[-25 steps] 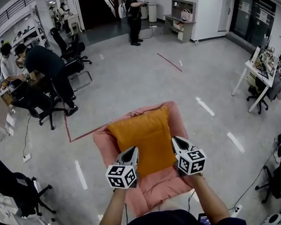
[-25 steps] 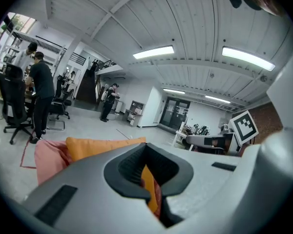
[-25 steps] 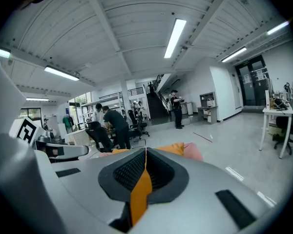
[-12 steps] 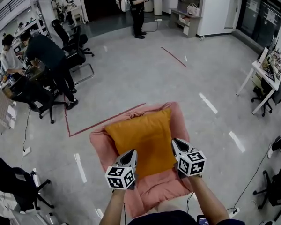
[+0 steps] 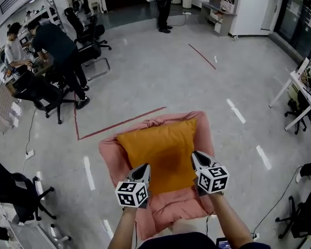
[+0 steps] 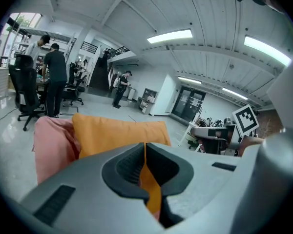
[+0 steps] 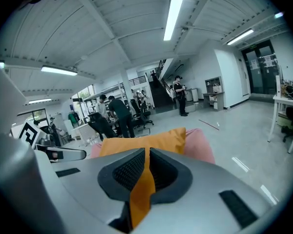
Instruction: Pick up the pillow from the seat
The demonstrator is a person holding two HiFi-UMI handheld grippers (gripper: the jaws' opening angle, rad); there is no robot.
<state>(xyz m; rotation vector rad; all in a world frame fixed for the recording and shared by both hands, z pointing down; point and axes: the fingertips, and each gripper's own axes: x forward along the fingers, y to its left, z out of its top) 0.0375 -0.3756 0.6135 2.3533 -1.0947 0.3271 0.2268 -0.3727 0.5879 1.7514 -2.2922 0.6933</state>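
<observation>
Left gripper [image 5: 144, 168] and right gripper [image 5: 196, 156] jaws clench the orange fabric pillow [image 5: 160, 148] over the pink-draped seat [image 5: 111, 158], mid-frame on the glossy grey floor [image 5: 145, 71].

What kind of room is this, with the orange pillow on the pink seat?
Probably an open-plan office or lab: rolling office chairs, a cluttered white desk, and people working at tables.
</observation>
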